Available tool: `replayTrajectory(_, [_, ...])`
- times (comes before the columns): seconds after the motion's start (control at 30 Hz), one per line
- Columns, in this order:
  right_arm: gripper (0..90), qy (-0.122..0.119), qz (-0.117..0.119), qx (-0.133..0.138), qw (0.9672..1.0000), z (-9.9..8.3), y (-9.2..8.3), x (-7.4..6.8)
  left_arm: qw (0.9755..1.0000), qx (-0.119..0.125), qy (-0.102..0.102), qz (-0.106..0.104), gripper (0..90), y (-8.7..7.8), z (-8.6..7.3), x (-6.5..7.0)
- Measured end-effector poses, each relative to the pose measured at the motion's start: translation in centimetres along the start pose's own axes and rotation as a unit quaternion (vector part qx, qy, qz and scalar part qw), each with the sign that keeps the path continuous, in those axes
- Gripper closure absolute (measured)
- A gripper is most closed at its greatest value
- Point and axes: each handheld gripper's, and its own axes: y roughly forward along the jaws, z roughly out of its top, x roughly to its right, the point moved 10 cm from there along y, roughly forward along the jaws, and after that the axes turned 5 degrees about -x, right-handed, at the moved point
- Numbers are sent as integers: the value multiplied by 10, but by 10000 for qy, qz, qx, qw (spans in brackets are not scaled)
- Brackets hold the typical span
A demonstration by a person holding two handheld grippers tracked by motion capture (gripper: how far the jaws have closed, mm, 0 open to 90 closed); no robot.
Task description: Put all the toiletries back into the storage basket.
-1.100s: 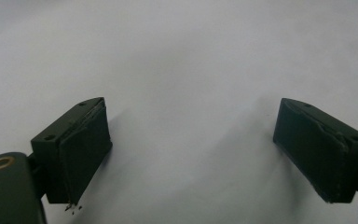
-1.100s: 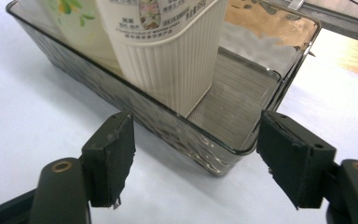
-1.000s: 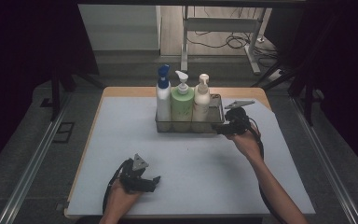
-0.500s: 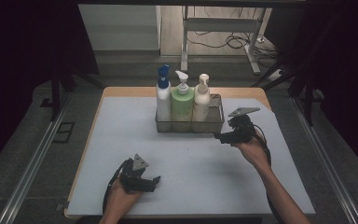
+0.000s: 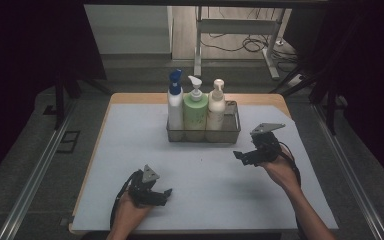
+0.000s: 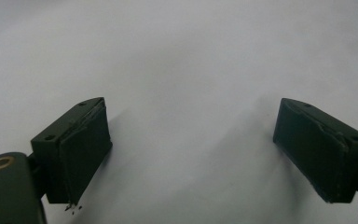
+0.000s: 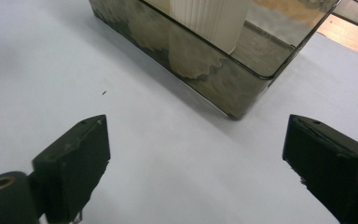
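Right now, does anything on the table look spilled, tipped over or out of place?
Nothing stands out. The three bottles, blue-capped, green and cream, stand upright side by side in the metal tray. The white table cover shows no spill.

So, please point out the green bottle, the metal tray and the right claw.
green bottle (image 5: 195, 110), high view, on its body.
metal tray (image 5: 231, 135), high view, on its front wall near the right end.
right claw (image 5: 241, 155), high view, between its open fingertips.
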Motion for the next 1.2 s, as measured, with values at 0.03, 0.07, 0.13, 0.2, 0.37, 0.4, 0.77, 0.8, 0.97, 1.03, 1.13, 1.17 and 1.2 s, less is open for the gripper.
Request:
replayTrajectory(0.03, [57, -10, 6, -6, 10000, -2, -2, 0, 10000, 0, -1, -1, 106, 0, 0, 0])
replayTrajectory(0.07, [52, -27, -20, 5, 10000, -3, -3, 0, 10000, 0, 0, 0, 106, 0, 0, 0])
replayTrajectory(0.13, [46, -53, -35, -3, 10000, -6, -6, 0, 10000, 1, -2, -1, 106, 0, 0, 0])
replayTrajectory(0.2, [38, -76, -47, -33, 10000, -11, -8, 0, 10000, 0, -1, -2, 106, 0, 0, 0])
replayTrajectory(0.37, [27, -140, -62, -27, 9999, -20, -13, -1, 10000, 4, -5, -3, 106, 0, 0, 0])
replayTrajectory(0.4, [26, -149, -56, -44, 9999, -23, -14, -1, 10000, 3, -3, -4, 105, 0, 0, 0])
replayTrajectory(0.77, [25, -146, -15, -39, 9999, -45, -20, -7, 10000, 7, -1, -2, 106, 0, 0, 0])
replayTrajectory(0.8, [25, -113, 4, -26, 9999, -48, -20, -7, 10000, 8, 7, 0, 106, 0, 0, 0])
replayTrajectory(0.97, [27, -43, 68, 33, 10000, -59, -22, -8, 10000, 8, -4, -2, 106, 0, 0, 0])
replayTrajectory(1.03, [30, -8, 80, 32, 10000, -64, -22, -9, 10000, 9, -6, -1, 106, 0, 0, 0])
replayTrajectory(1.13, [35, 27, 87, 24, 10000, -72, -21, -9, 10000, 10, -4, -2, 106, 0, 0, 0])
replayTrajectory(1.17, [47, 51, 90, 0, 9999, -75, -20, -9, 10000, 9, -4, -2, 106, 0, 0, 0])
replayTrajectory(1.2, [49, 69, 92, -13, 9999, -78, -20, -10, 10000, 9, -4, -3, 106, 0, 0, 0])
